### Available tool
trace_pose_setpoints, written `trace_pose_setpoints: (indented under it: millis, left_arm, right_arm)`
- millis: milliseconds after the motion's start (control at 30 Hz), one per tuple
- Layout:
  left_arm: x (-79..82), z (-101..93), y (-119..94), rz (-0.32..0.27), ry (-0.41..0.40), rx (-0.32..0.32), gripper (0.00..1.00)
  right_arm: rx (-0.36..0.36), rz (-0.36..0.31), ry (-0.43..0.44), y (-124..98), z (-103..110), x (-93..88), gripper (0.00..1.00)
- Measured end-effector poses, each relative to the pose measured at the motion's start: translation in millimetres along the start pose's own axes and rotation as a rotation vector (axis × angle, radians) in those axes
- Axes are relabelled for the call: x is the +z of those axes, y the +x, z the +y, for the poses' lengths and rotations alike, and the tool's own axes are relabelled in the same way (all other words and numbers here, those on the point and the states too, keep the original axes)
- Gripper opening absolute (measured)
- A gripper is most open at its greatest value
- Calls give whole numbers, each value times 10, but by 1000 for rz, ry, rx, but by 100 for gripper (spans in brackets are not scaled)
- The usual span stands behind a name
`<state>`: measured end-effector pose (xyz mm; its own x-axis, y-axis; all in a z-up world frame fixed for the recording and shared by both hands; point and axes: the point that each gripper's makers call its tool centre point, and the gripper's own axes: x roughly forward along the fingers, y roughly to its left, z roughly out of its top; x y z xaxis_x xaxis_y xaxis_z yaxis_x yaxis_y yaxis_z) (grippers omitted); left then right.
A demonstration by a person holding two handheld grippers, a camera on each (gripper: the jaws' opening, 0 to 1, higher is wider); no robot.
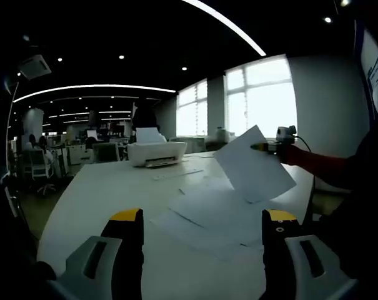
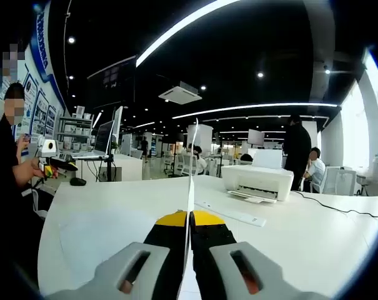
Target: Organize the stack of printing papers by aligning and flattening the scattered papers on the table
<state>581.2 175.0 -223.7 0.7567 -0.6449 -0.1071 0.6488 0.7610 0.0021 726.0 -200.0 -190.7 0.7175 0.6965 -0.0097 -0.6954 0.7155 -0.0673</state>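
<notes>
Left gripper [image 1: 202,215] is hovering low over the white table [image 1: 95,194], its two yellow-tipped jaws standing spread wide with nothing between them. Just ahead of those jaws, scattered sheets of printing paper [image 1: 213,215] are lying overlapped and askew on the tabletop. Beyond them and to the right, the right gripper [image 1: 268,147] is holding one lifted sheet [image 1: 254,165] by its upper edge, the sheet hanging tilted above the loose pile.

In the right gripper view, the right gripper [image 2: 190,219] is pinching that sheet [image 2: 190,169] edge-on, jaws pressed together on it, the paper rising as a thin white line between the yellow tips. Ahead and to the right of these jaws a white printer [image 2: 257,178] is sitting on the table [image 2: 101,231], a cable [image 2: 338,206] trailing from it. To the far left a seated person [image 2: 7,169] is working at another desk.
</notes>
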Motion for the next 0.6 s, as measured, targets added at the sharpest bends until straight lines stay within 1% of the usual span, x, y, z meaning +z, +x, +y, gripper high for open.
trace_pose_setpoints:
  millis: [67, 167, 300, 567, 600]
  left_arm:
    - [0, 8, 1, -2, 7, 5, 81]
    - [-10, 25, 1, -3, 9, 11, 80]
    - [-28, 41, -1, 3, 15, 17, 80]
    - [-47, 58, -17, 6, 18, 24, 80]
    - [-51, 61, -20, 6, 18, 25, 80]
  right_arm:
    - [4, -5, 0, -4, -46, 7, 0]
    - [17, -7, -7, -1, -61, 27, 0]
    - [34, -8, -21, 8, -44, 46, 0]
    - [67, 8, -52, 58, 88, 122, 0]
    - [77, 18, -63, 68, 139, 134, 0]
